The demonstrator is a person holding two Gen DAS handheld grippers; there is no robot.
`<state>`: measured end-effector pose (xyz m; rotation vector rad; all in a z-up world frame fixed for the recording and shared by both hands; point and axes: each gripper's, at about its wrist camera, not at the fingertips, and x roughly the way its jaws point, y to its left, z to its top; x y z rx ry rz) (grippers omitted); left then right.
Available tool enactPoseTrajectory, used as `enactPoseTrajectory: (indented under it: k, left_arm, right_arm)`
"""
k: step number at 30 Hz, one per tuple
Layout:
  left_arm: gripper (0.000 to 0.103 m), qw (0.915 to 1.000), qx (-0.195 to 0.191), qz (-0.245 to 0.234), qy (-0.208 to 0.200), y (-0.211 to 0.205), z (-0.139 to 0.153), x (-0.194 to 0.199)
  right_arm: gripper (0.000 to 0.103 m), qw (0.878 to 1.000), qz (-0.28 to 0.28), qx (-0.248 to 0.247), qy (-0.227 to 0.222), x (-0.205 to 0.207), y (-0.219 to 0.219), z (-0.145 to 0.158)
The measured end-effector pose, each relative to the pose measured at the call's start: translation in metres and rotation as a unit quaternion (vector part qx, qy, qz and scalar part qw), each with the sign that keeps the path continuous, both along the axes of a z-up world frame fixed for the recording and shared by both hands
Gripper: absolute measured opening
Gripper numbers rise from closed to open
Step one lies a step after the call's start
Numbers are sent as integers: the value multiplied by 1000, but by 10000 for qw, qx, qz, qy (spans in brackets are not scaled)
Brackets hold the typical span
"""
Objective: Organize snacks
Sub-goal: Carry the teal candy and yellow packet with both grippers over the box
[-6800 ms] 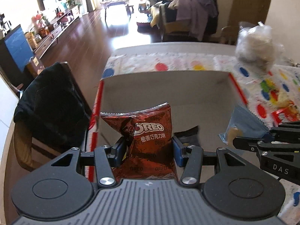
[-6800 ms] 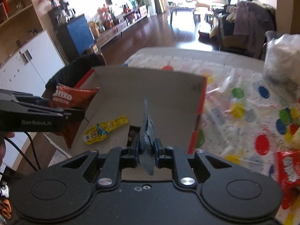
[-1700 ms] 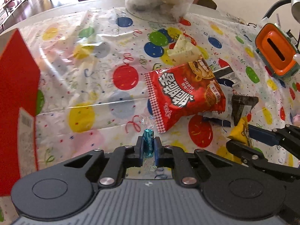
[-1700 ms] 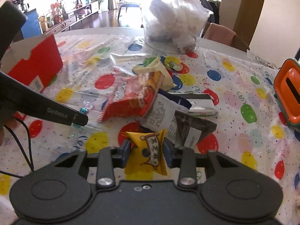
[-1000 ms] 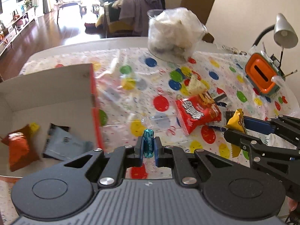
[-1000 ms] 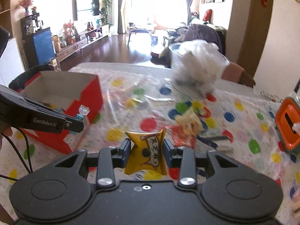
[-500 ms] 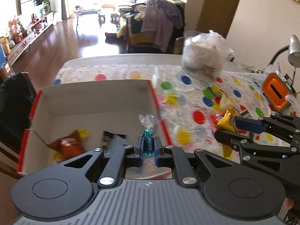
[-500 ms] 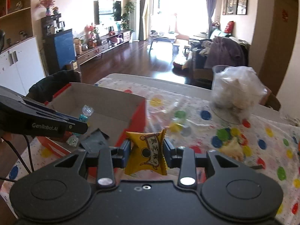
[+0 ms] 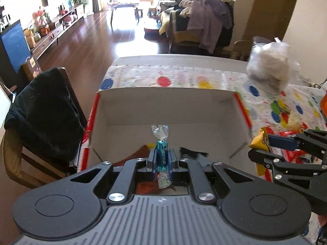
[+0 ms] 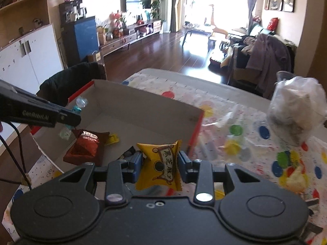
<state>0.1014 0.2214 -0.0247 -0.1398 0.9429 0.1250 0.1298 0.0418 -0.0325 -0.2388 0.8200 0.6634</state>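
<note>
The left gripper [image 9: 162,159] is clamped on a teal candy [image 9: 161,156], its 2 fingers pressing the wrapped middle. The candy stands upright, long axis running 12 to 6 o'clock, with 1 clear twist [image 9: 160,131] above the fingers and the other below. It hangs over the open box [image 9: 163,106].

The right gripper [image 10: 159,163] pinches a yellow packet [image 10: 161,164] by its 2 side edges, print facing the camera, above the box's near rim. An Oreo bag [image 10: 86,143] lies on the box floor at 10 o'clock from the packet.
</note>
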Motion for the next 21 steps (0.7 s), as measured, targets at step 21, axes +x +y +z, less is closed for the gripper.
enactPoseTrajectory:
  k: [21]
  left_arm:
    - [11, 9958, 393, -263, 780, 28, -38, 48]
  right_arm:
    - [36, 9947, 452, -315, 870, 25, 71, -45]
